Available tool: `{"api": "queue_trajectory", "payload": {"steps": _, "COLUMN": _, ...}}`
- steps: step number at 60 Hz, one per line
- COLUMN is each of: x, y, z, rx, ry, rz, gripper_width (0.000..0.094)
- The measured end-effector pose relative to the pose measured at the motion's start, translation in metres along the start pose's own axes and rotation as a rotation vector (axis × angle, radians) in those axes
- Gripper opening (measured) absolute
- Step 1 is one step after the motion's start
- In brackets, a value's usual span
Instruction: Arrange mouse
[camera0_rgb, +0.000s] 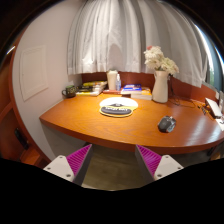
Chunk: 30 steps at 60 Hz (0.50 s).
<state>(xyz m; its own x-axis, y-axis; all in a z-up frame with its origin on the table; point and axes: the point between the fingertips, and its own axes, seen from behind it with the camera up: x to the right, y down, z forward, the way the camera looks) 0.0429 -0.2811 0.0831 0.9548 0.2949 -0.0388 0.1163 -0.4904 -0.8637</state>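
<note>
On glossy curved wooden table (90, 122): rounded dark mouse (167, 124), beyond open jaws

Tongs (112, 163): two pale grey fingers (62, 168), magenta pads (78, 157) (ribbed texture) on inner faces.

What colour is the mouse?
Dark grey or black mouse, on the table; gripper view.
</note>
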Motion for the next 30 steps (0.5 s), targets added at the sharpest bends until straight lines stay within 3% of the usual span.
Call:
{"api": "queue_trajectory", "payload": {"steps": 14, "x": 0.092, "y": -0.023, "z": 0.021, "rx": -0.083, "ry": 0.153, "rz": 0.098, "gripper_width": 0.0864}}
{"api": "queue_trajectory", "payload": {"steps": 30, "x": 0.147, "y": -0.139, "z": 0.074, "rx": -0.105, "ry": 0.211, "rz": 0.159, "gripper_width": 0.0853}}
